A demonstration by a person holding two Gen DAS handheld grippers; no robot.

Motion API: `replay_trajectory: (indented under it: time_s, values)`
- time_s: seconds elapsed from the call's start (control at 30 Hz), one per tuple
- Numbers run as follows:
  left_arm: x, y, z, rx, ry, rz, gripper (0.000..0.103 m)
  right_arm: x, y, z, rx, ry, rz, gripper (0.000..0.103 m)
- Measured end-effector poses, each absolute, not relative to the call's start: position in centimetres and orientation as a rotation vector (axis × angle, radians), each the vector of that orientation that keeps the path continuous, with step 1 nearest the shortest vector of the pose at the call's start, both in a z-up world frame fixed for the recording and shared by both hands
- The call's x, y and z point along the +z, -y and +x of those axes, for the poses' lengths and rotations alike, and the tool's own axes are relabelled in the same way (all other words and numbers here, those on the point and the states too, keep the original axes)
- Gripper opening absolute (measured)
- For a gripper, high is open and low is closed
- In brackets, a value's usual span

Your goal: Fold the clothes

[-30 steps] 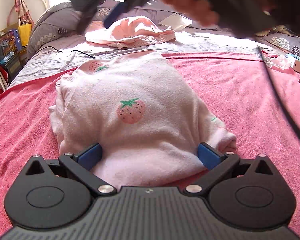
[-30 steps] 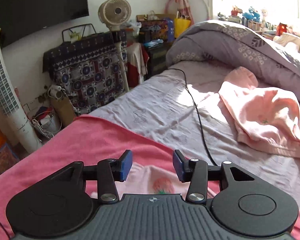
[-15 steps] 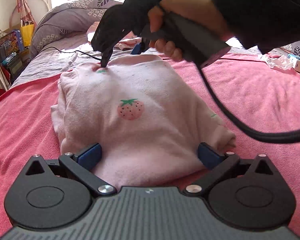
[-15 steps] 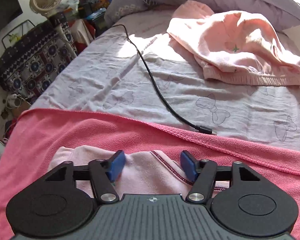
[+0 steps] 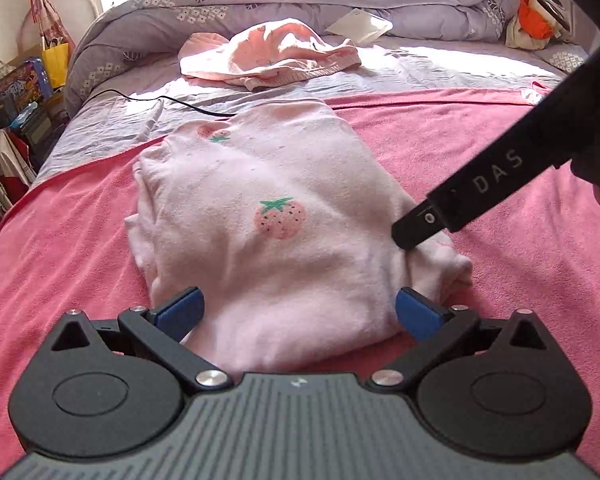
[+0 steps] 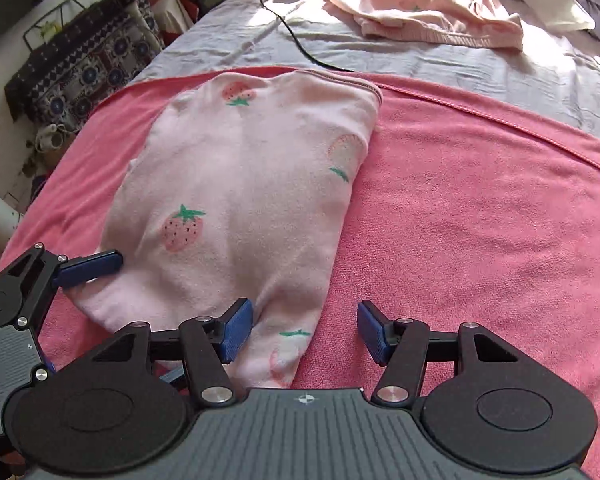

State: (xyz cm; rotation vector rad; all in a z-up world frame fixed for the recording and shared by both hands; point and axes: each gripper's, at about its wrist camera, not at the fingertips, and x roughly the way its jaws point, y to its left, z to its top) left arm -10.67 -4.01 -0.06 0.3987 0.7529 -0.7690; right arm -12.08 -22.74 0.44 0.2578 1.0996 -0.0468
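The right tool (image 6: pixel 304 330) stands half open, gripping nothing, its jaws straddling the near corner of the folded pink strawberry garment (image 6: pixel 236 196). The left tool (image 5: pixel 298 312) gapes wide around the garment's near edge. It lies on the bed's pink towel (image 6: pixel 480 220).

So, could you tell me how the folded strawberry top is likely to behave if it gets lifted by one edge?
The folded strawberry top would probably sag and unfold: its layers lie loose and bulging. It looks light, being soft fleecy cloth. On the pink towel it would likely drag rather than slide, both surfaces being nappy.
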Motion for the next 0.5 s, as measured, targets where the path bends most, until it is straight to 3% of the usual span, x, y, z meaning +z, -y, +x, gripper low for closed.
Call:
replay_trajectory:
  time_s: [0.27,0.4,0.5]
  values:
    - [-1.0,0.5,-6.7,-0.519,-0.999,0.457,0.103,-0.4,22.3,-14.6,-0.059,-1.141,0.195,0.066]
    - [1.5,1.1,-6.1,-0.498,-0.921,0.514,0.103,-1.1,21.5,-16.6,-0.051,-1.21,0.079,0.072]
    - [3.8,3.0,-6.3,-0.568,-0.83,0.574,0.103,-0.3,21.5,-17.9,-0.059,-1.197,0.088,0.07]
